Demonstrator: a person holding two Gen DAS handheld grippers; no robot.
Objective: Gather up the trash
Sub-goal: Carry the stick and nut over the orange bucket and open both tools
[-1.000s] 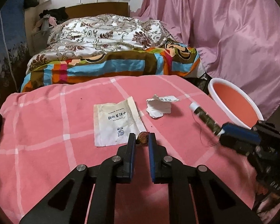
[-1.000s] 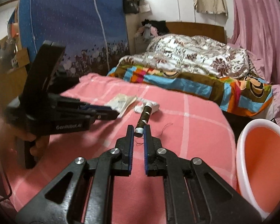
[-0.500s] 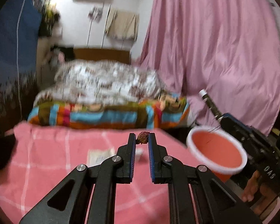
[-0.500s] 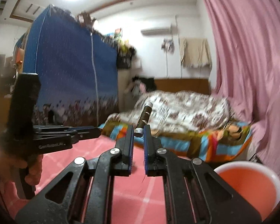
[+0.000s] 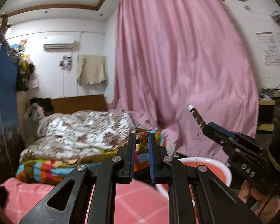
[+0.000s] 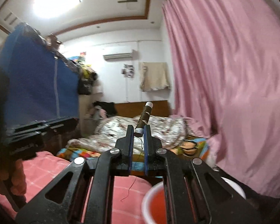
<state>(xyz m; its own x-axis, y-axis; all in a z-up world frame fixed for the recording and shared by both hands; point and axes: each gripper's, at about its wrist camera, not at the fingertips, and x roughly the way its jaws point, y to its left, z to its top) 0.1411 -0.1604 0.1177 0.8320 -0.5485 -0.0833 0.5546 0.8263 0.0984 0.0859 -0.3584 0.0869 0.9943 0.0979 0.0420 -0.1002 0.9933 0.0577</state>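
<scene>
The left gripper (image 5: 142, 140) is clamped on a small brown crumpled scrap (image 5: 142, 138), pinched right at its fingertips and lifted clear of the pink checked tabletop (image 5: 35, 196). The right gripper (image 6: 139, 130) is closed on the lower end of a dark thread spool (image 6: 143, 120), which sticks up and forward past the tips; a loose thread (image 6: 135, 168) dangles from it toward the tabletop.

Both grippers are raised and angled upward, so each camera sees mostly the bed (image 5: 80, 130), the pink curtain (image 5: 177, 74) and the far wall. The white-rimmed red basin (image 5: 211, 169), evidently the trash receptacle, sits low and to the right in both views, just past the tabletop's edge and partly hidden behind the gripper bodies.

The risks appear to lie in the drop. The scrap is held only at the very tips, so a jolt could shake it loose before it is over the basin. The spool is gripped at one end, so it may pivot or roll on release and strike the rim. The trailing thread could snag on a finger or drag across the tabletop. With the basin half hidden, misjudging its position seems likely.
</scene>
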